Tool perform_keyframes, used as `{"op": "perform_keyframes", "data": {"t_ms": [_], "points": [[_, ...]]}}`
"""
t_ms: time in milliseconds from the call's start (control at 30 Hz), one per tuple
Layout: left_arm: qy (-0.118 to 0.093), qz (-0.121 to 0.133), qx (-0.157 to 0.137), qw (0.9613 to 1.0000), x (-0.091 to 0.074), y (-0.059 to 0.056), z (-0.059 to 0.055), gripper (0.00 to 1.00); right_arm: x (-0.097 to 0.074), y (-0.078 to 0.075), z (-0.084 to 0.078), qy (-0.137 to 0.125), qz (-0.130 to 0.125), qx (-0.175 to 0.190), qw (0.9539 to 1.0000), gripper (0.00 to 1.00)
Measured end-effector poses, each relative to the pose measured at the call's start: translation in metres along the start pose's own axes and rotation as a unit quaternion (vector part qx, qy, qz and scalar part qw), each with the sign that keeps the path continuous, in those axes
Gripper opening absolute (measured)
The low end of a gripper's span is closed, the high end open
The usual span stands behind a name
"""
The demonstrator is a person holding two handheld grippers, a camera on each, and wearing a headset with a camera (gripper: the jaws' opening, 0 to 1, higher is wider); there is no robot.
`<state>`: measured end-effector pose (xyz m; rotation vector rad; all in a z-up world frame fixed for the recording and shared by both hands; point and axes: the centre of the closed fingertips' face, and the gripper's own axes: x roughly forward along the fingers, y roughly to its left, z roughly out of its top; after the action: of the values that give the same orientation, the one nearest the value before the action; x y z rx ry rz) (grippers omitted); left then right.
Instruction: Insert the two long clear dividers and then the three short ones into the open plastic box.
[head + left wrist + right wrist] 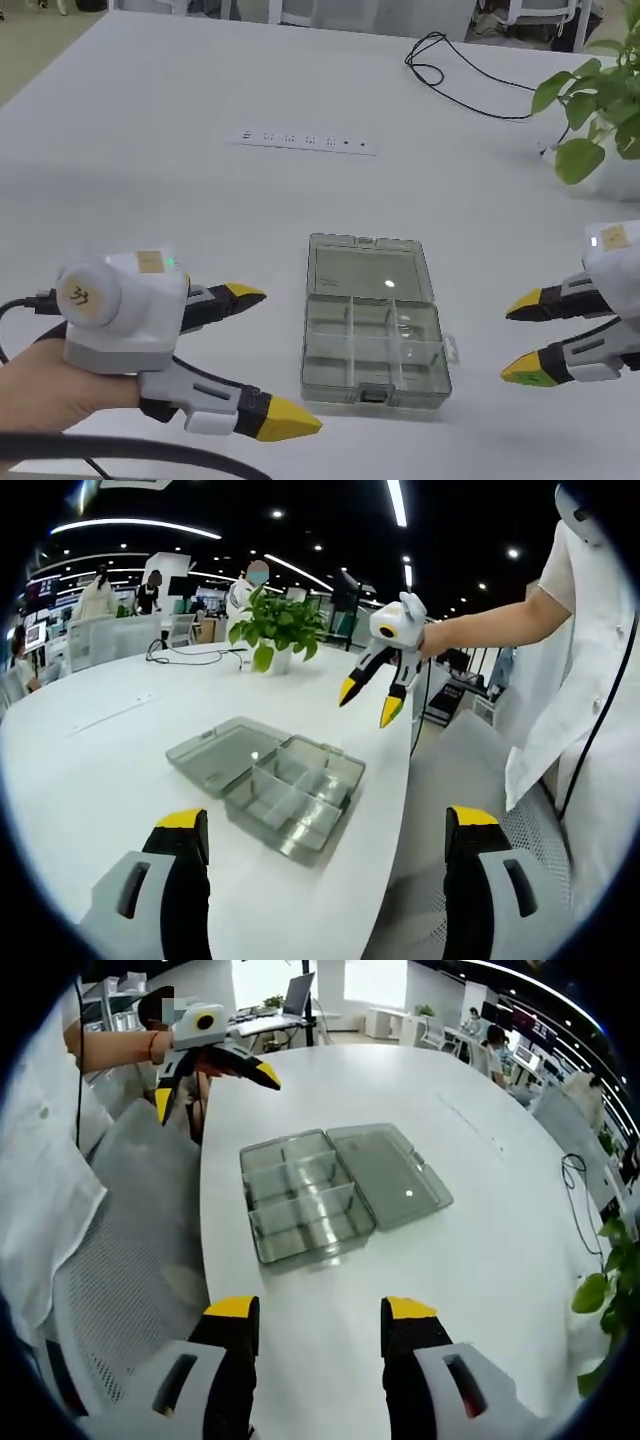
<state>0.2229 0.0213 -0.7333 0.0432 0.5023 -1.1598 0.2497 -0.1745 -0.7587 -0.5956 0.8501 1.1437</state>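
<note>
**Q:** Where is the plastic box [375,330]?

**A:** It lies on the white table [150,180], close to the near edge and between the two grippers. It is open. The base is on the near side with its latch facing the person, and the lid lies flat on the table on the far side.

**Q:** And the dividers?

**A:** Clear dividers [352,320] stand inside the base and split it into small compartments. I cannot tell how many separate pieces there are, because the plastic is see-through.

**Q:** What are the grippers doing?

**A:** The left gripper [283,358] is held in a hand [40,385] to the left of the box, above the table. Its yellow-tipped fingers are spread wide apart and hold nothing. The right gripper [508,343] hangs to the right of the box, also with its fingers apart and nothing between them. Neither touches the box.

**Q:** Anything else on the table?

**A:** A white power strip [300,140] lies beyond the box. A black cable [450,70] loops at the far right, and a leafy potted plant [600,100] stands at the right edge.
</note>
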Motion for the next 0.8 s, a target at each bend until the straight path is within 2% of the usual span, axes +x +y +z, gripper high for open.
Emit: {"op": "perform_keyframes", "data": {"t_ms": [233,400,567,667,800], "points": [[0.007,0.012,0.001,0.9999,-0.007,0.005,-0.003,1.00,-0.007,0.001,-0.003,-0.011,-0.006,0.004,0.9999,0.58],[0.015,0.015,0.006,0.9998,-0.011,0.004,-0.007,1.00,-0.012,0.003,-0.002,-0.031,-0.012,0.011,0.9994,0.63],[0.012,0.023,0.001,0.9997,-0.012,0.008,-0.009,1.00,-0.013,0.007,-0.004,-0.045,-0.015,0.019,0.9987,0.70],[0.011,0.027,-0.003,0.9996,-0.013,0.011,-0.012,1.00,-0.013,0.006,-0.008,-0.052,-0.022,0.027,0.9981,0.73],[0.012,0.030,-0.005,0.9995,-0.013,0.012,-0.014,1.00,-0.015,0.001,-0.009,-0.074,-0.037,0.048,0.9954,0.75]]}}
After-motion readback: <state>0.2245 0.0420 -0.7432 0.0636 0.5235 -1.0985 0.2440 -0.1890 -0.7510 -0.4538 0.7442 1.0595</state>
